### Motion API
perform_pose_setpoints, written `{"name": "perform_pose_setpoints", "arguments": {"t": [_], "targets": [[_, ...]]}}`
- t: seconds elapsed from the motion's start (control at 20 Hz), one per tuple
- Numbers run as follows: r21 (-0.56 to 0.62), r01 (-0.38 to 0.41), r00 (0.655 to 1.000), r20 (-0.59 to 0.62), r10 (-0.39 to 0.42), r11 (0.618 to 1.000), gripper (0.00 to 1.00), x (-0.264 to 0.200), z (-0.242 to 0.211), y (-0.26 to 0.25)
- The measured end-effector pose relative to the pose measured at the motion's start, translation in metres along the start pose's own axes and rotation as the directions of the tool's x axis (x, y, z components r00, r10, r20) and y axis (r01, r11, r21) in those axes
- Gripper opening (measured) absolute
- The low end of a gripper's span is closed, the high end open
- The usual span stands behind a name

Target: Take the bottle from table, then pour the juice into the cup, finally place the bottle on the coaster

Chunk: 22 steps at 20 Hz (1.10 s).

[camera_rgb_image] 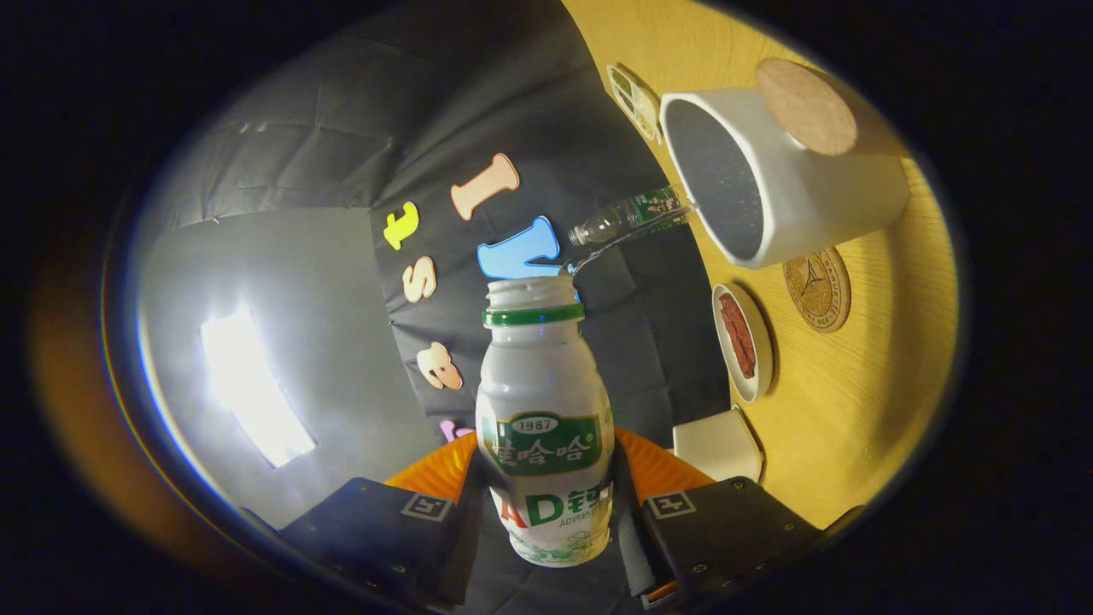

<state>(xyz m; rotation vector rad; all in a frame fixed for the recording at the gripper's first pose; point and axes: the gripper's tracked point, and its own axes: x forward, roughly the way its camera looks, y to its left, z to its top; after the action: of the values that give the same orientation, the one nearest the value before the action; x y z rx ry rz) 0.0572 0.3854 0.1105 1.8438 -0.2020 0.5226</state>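
Observation:
My gripper (546,512) is shut on a small white bottle (544,401) with a green label and a green neck ring. Both fingers (427,506) press on its lower body. The bottle's mouth has no cap and points straight ahead. The whole scene looks rolled sideways, with the wooden table (862,410) standing like a wall to the right of the bottle. A white cup (786,184) stands on that table beyond the bottle's mouth, its dark inside facing me. Just beside the cup lies a round brown coaster (817,289) with a tower drawing.
A round cork disc (805,105) lies on the far side of the cup. A clear plastic bottle (632,213) stands behind the cup. A small plate (741,342) with a red strip and a white box (717,444) sit nearer my fingers.

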Motion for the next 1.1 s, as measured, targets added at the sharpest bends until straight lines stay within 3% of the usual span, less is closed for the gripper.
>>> {"name": "perform_pose_setpoints", "arguments": {"t": [1.1], "targets": [[0.077,-0.003,0.999,0.052,-0.001,0.997,0.68,-0.0013,0.0069,0.0023]]}}
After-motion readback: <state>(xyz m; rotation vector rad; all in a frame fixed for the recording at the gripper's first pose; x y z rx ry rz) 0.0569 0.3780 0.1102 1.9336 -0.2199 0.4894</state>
